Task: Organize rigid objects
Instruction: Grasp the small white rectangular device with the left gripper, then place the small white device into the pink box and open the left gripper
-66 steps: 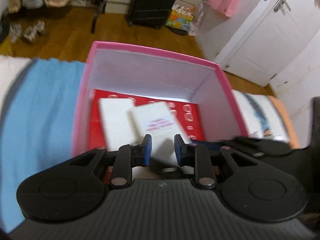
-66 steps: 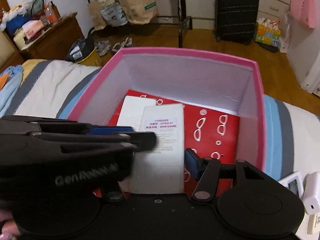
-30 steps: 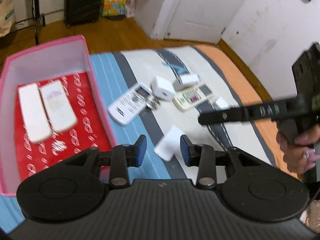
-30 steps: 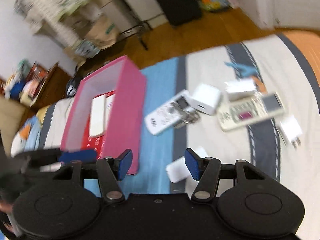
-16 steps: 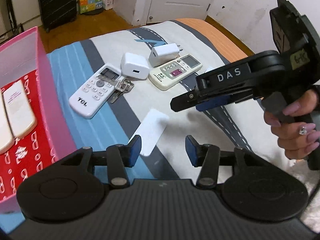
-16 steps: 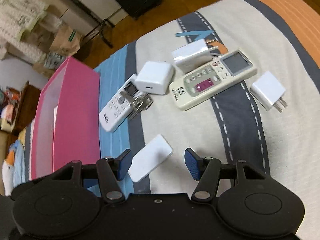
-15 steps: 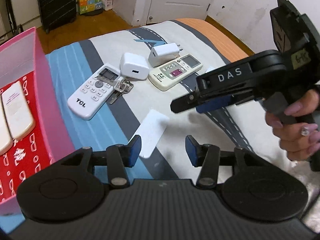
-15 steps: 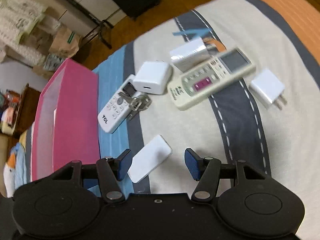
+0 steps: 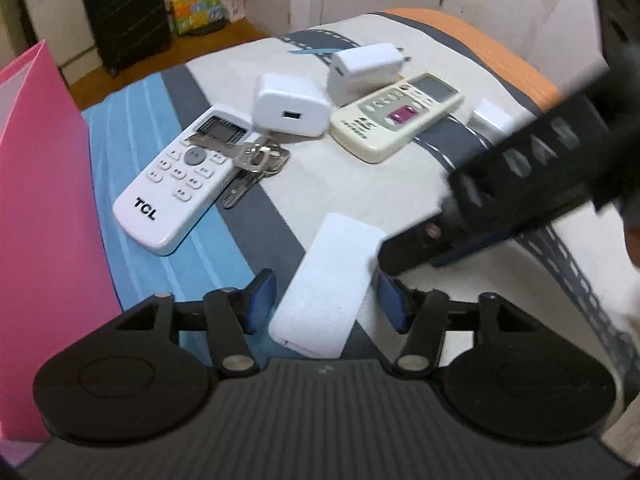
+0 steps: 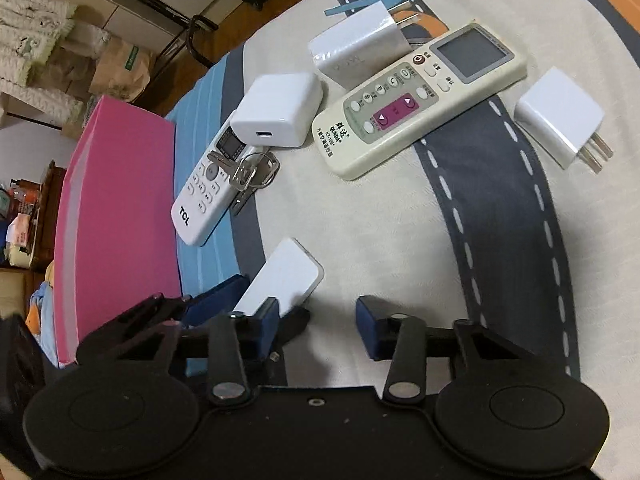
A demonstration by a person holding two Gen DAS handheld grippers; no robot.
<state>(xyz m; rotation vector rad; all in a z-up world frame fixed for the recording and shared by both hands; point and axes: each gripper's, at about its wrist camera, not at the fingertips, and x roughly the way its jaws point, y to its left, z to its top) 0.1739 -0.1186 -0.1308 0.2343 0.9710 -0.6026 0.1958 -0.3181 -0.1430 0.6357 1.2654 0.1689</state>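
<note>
Both grippers sit lower than before. The left gripper (image 9: 326, 300), opening, straddles the white slab (image 9: 330, 288) untouched; the right gripper (image 10: 316, 326), closing, grips nothing. The slab's near end is hidden low in the right view.

We are observing the left gripper (image 9: 326, 300) with its jaws opening around a flat white block (image 9: 328, 288) lying on the striped bedcover (image 9: 360, 184), pads not touching it. The right gripper (image 9: 404, 256) is reaching in beside the block. A TCL remote (image 9: 182, 178), keys (image 9: 256, 164) and a pink box (image 9: 44, 216) are lying leftward.

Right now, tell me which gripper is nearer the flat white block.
Left. The left gripper straddles the flat white block, jaws opening; the right gripper sits beside its end, jaws closing on nothing.
</note>
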